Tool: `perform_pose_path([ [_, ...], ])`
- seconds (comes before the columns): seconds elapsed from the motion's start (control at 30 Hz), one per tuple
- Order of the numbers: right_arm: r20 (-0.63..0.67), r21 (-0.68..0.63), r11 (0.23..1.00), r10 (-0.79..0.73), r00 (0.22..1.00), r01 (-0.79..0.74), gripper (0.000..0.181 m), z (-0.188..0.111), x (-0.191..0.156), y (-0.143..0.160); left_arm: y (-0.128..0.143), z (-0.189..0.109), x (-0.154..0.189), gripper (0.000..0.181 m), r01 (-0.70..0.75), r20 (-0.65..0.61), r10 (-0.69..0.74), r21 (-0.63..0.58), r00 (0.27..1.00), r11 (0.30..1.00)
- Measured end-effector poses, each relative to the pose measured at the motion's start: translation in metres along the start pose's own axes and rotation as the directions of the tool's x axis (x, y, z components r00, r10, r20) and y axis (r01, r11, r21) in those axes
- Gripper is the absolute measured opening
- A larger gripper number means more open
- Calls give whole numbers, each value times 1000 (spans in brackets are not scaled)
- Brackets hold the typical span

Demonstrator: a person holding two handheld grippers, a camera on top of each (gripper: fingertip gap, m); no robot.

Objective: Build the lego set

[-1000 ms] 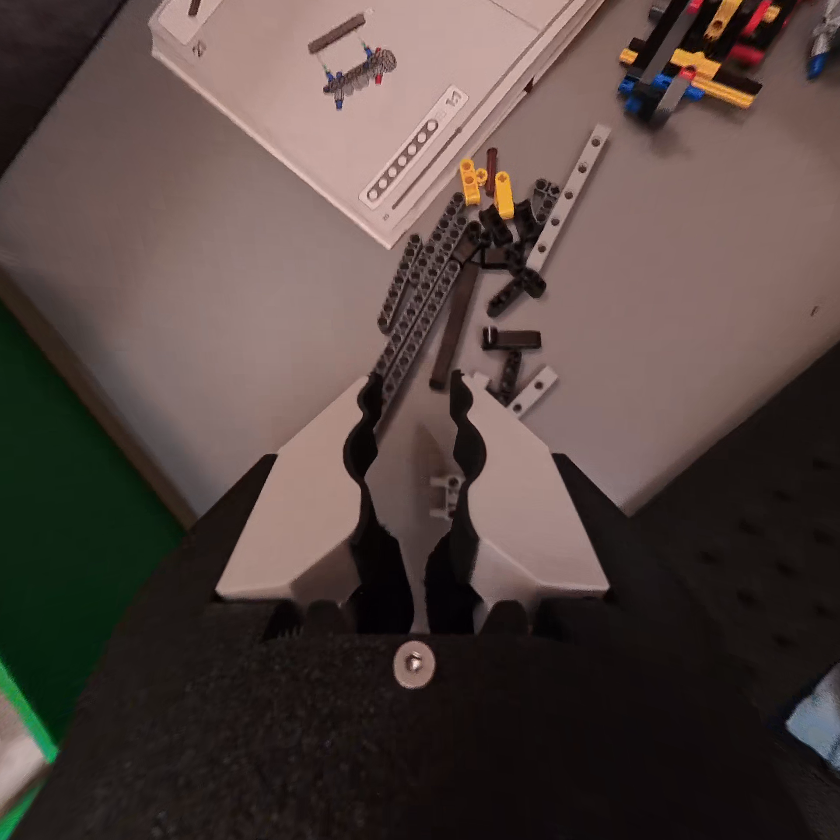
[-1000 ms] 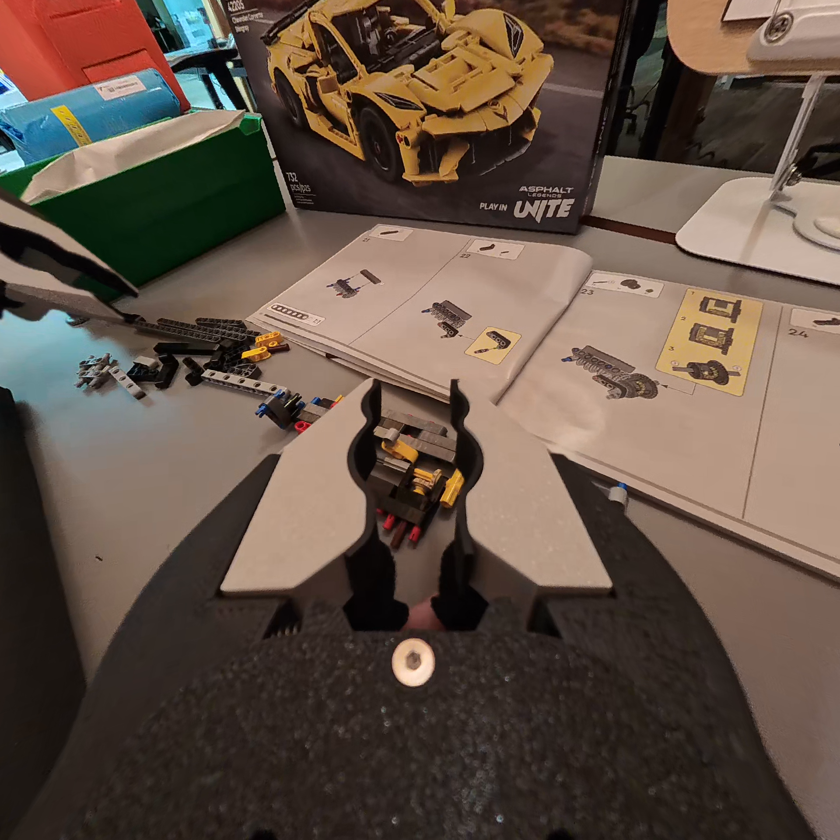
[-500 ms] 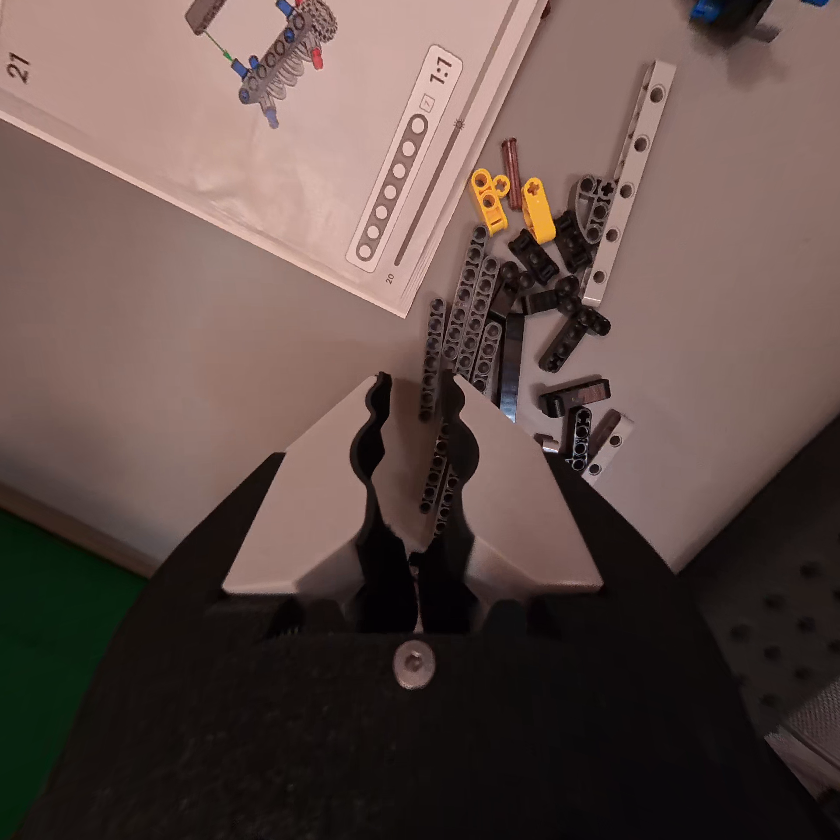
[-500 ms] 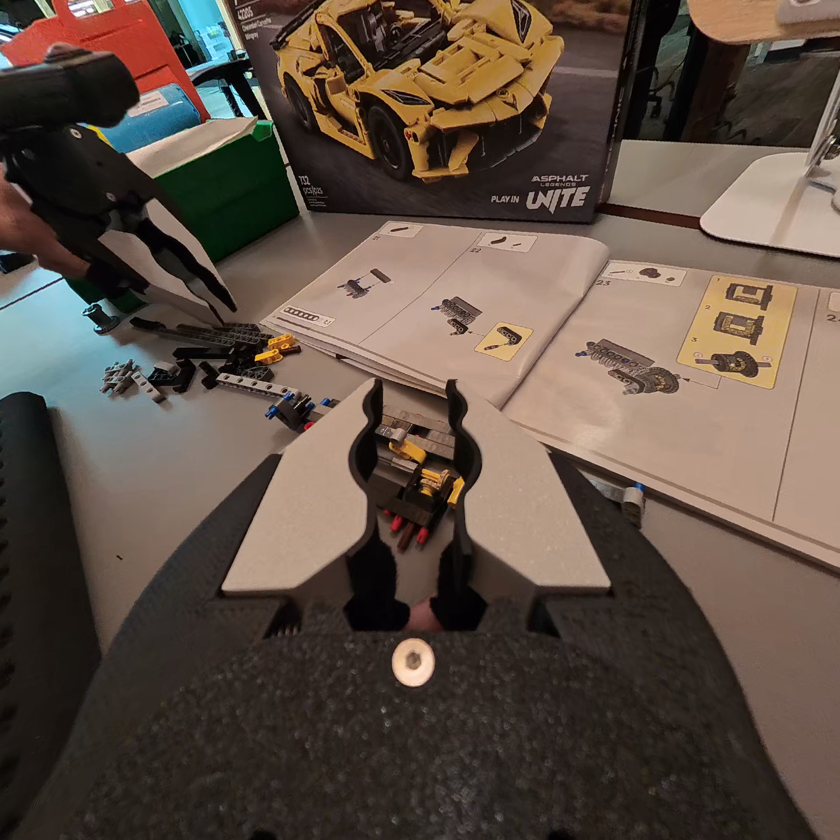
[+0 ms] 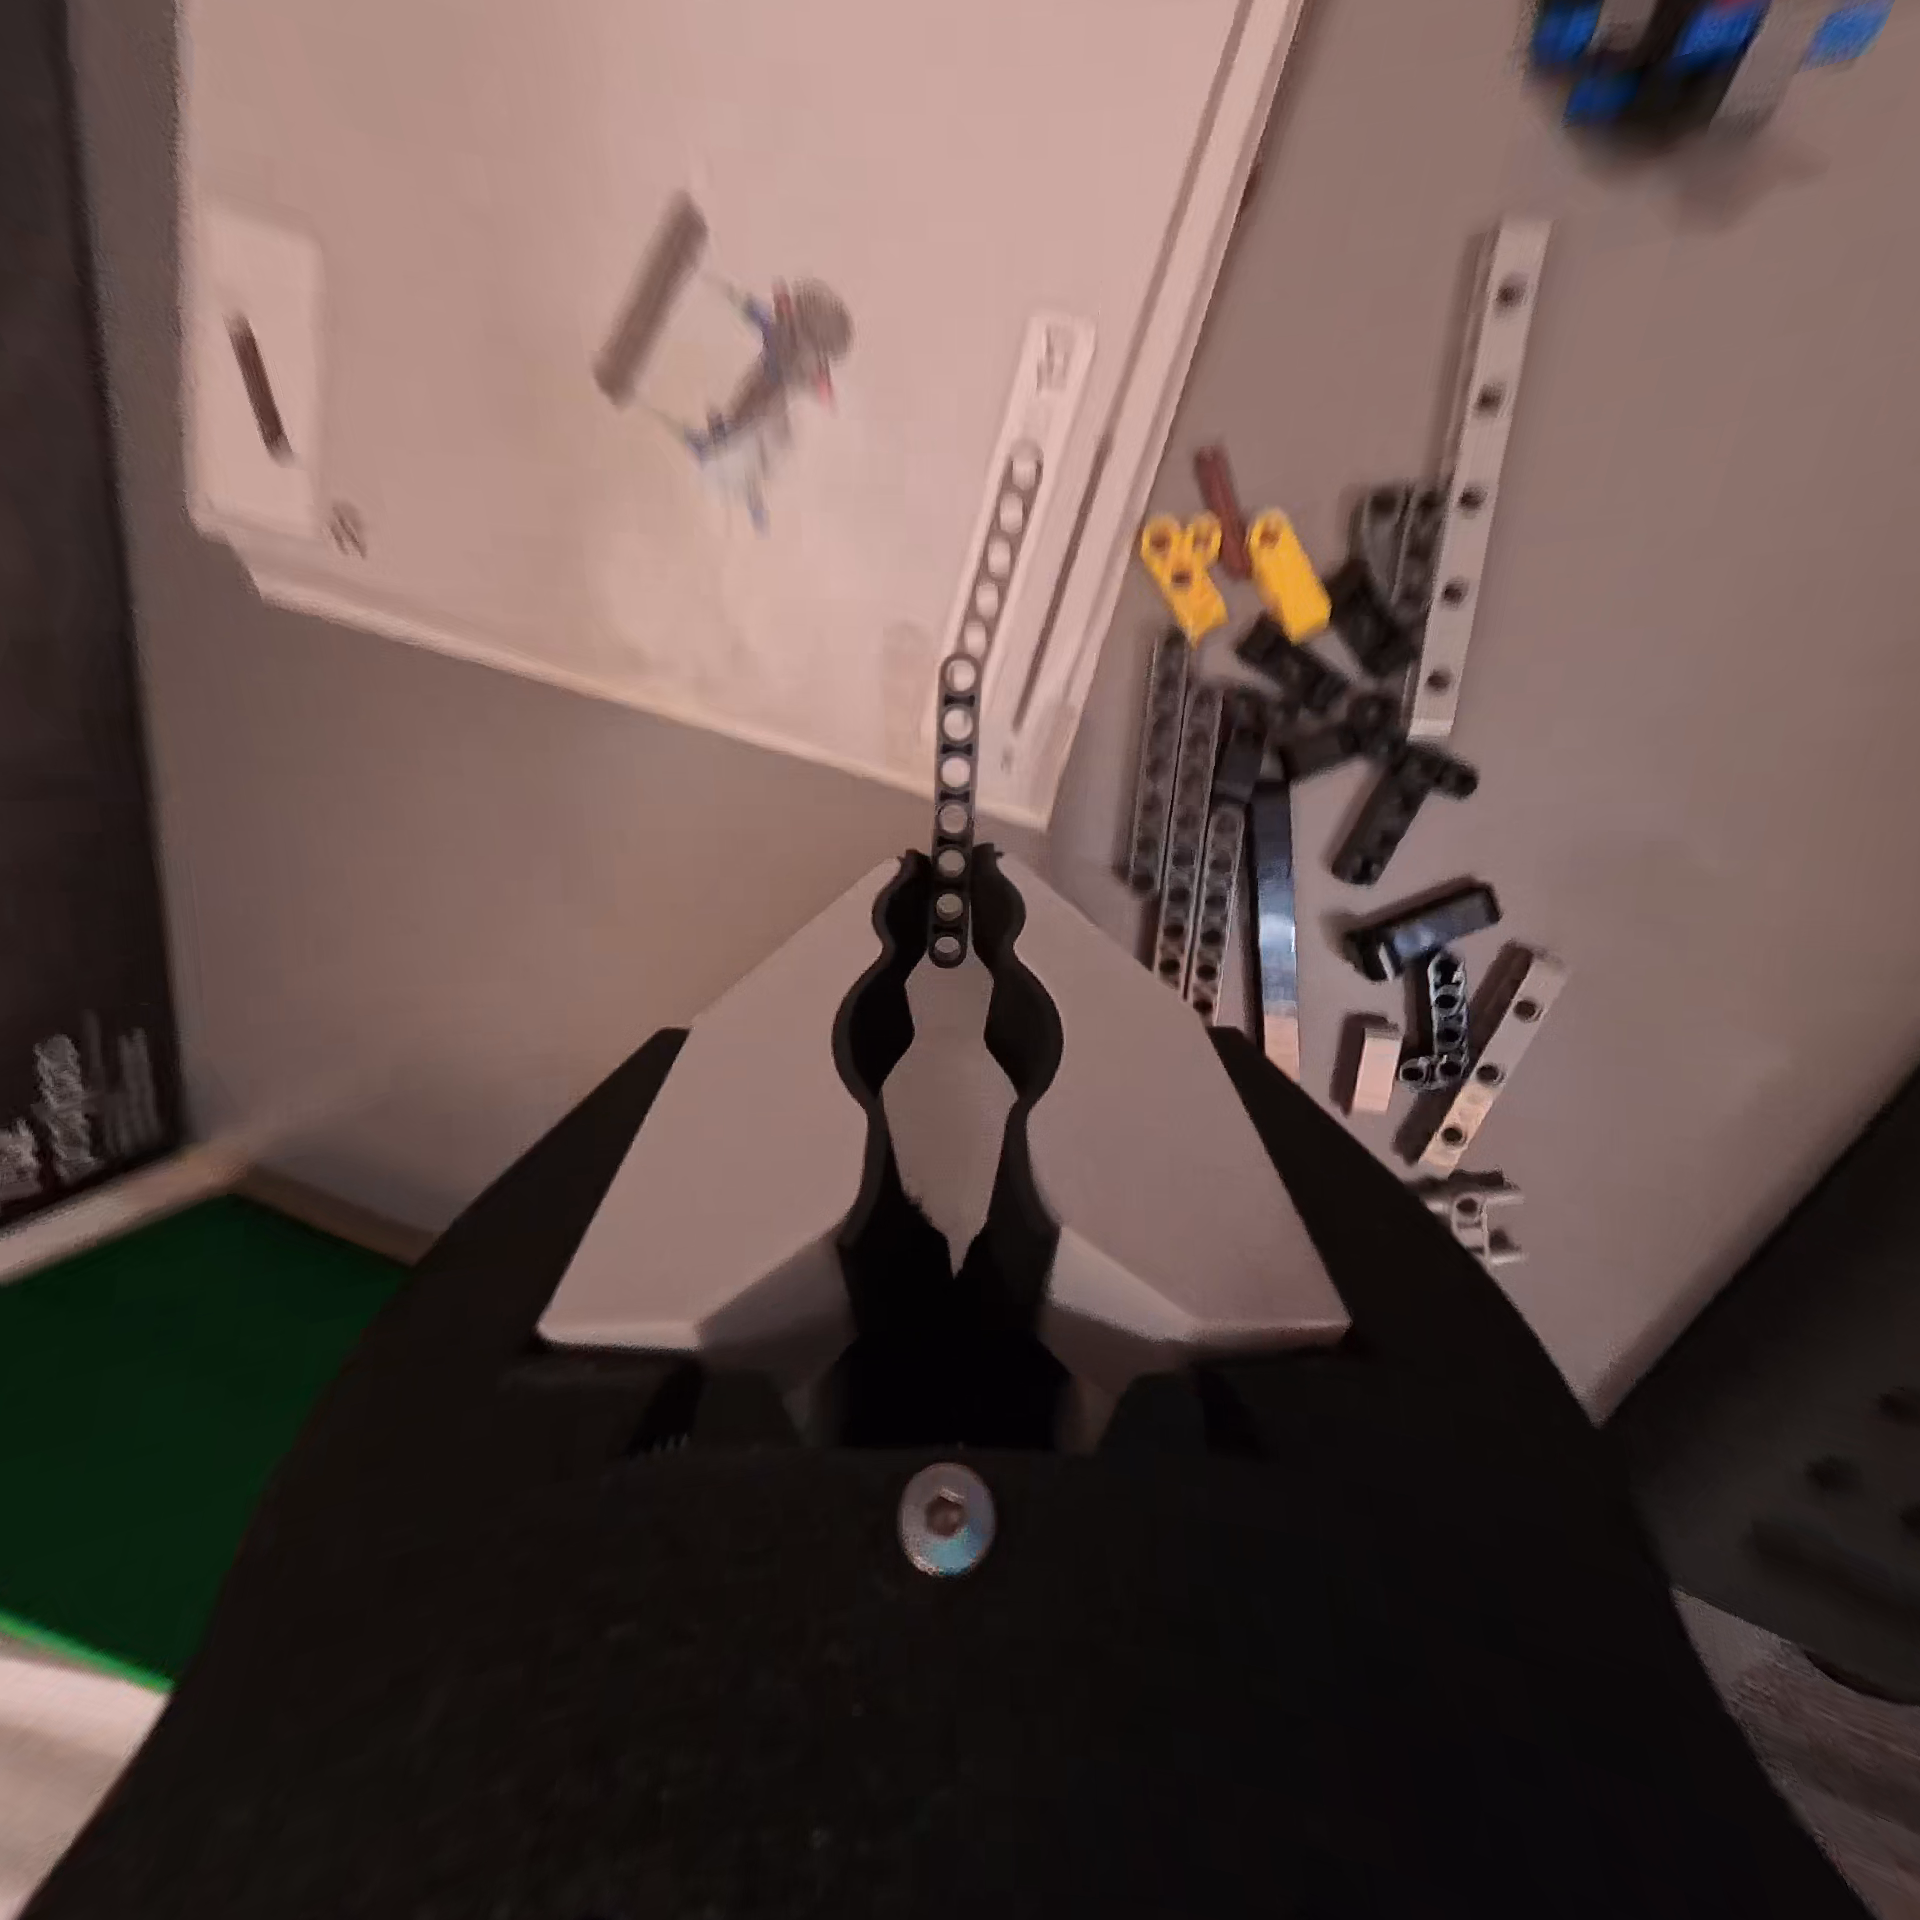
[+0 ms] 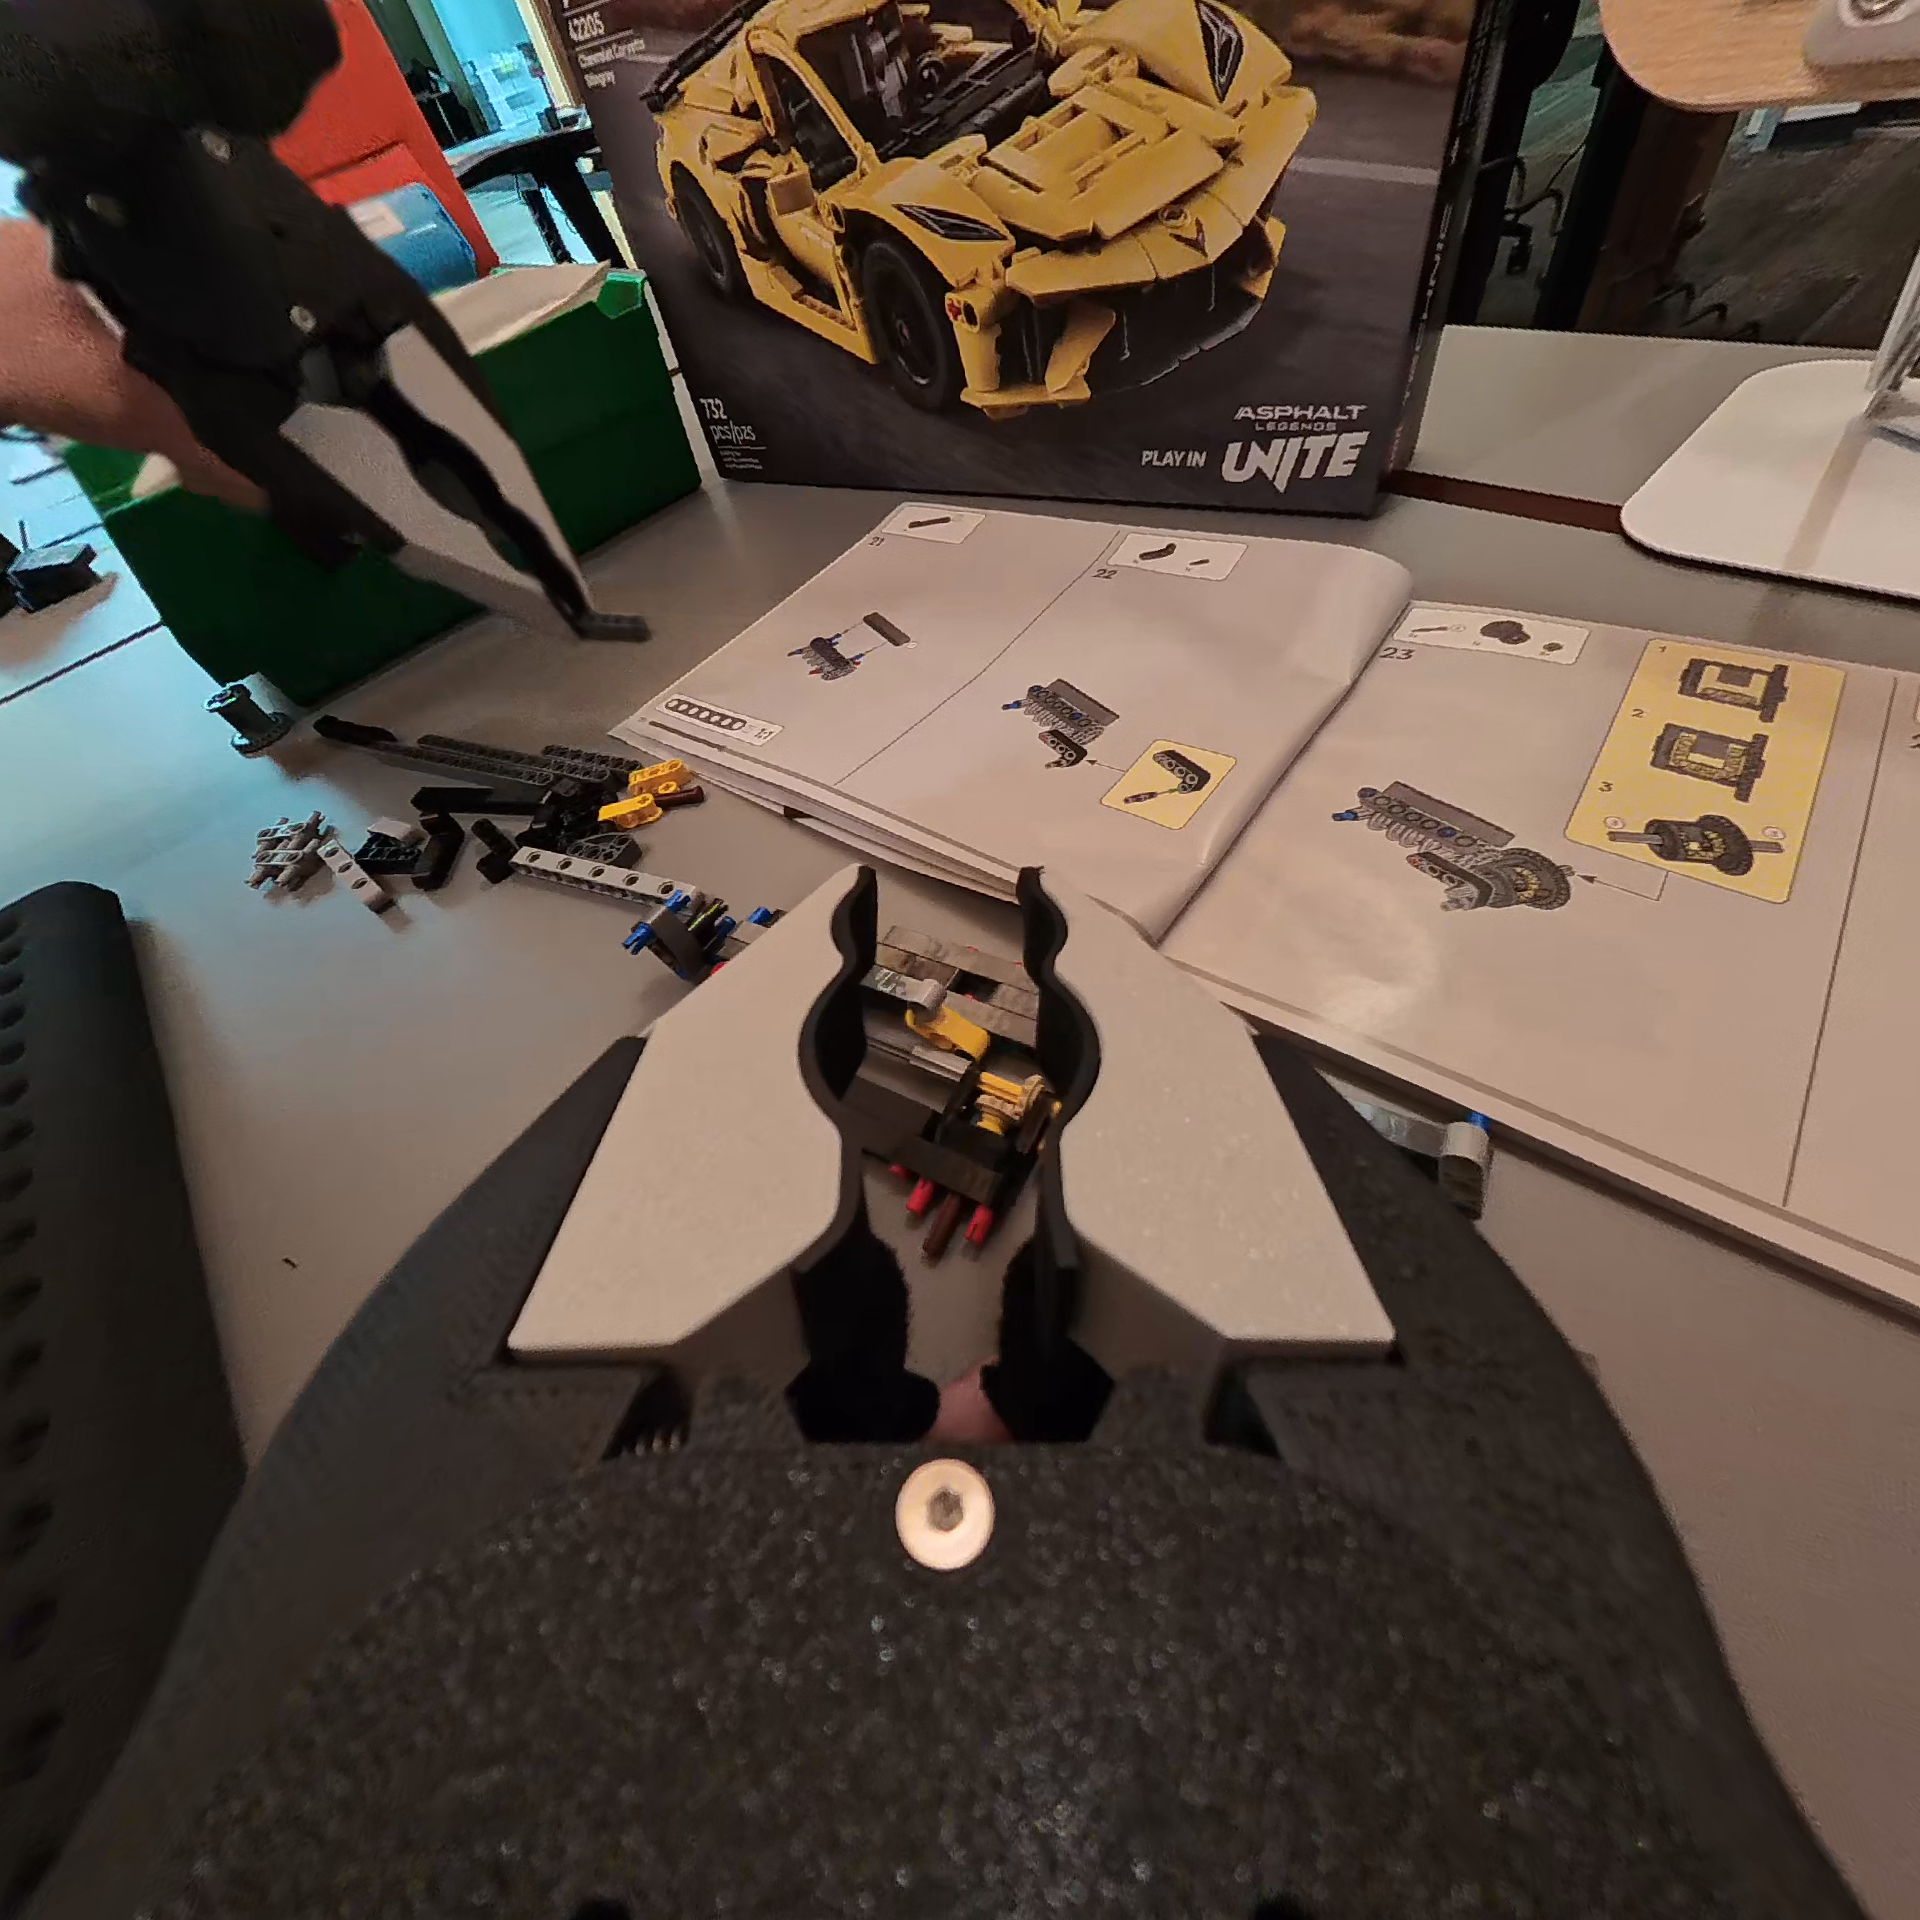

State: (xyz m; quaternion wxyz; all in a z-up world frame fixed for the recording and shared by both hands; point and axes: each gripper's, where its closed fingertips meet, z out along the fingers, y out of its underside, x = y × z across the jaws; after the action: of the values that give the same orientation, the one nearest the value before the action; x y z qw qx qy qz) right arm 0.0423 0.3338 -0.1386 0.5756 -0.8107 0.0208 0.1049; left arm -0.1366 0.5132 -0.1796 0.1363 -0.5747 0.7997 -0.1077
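Lego beam [image 5: 954,821], dark grey, thin, with a row of round holes, is pinched at its lower end by the left gripper [image 5: 948,883], lifted off the grey table [image 5: 540,935] and sticking out over the near corner of the instruction booklet [image 5: 644,312]. Left gripper fingers [image 5: 790,1122] are matte grey plastic wedges with black wavy inner pads, mounted on a black grainy body. In the right wrist view the same left gripper [image 6: 582,613] hangs above the table with the beam [image 6: 615,627] at its tip, just left of the booklet [image 6: 1091,707].

Loose parts pile [image 5: 1309,748] lies on the table just right of the booklet corner: dark grey holed beams, black connectors, two yellow connectors, one long light grey beam; all hard glossy plastic.

Right gripper [image 6: 945,883] is parted, jaws either side of a partly built assembly [image 6: 966,1081] resting on the table just in front of the booklet; whether the pads touch it cannot be told. Assembly is grey, black and yellow with red pins poking out.

Booklet is open, paper pages with step diagrams, numbers and a yellow inset panel. Behind it stands the dark cardboard set box [image 6: 1039,260] with a yellow sports car picture and printed white lettering. Green bin [image 6: 592,416] sits left of the box.
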Motion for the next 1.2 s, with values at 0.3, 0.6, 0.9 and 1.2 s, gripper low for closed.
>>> perform_pose_path([
  [0.3,-12,5,1000,-29,1000,29,27,-4,-2,-1,-24,40,6,6,-180,-180,154,-136,971,974],
  [0.6,-7,4,998,-57,998,57,27,-7,-9,-2,-23,44,10,6,-164,-238,112,-211,965,964],
  [0.9,-28,-11,996,-84,996,84,27,-8,-7,1,-40,25,-1,16,-119,-185,90,-157,979,980],
  [1.2,-26,-13,996,-92,995,92,26,-8,-8,1,-30,46,13,11,-152,-216,103,-223,971,963],
])
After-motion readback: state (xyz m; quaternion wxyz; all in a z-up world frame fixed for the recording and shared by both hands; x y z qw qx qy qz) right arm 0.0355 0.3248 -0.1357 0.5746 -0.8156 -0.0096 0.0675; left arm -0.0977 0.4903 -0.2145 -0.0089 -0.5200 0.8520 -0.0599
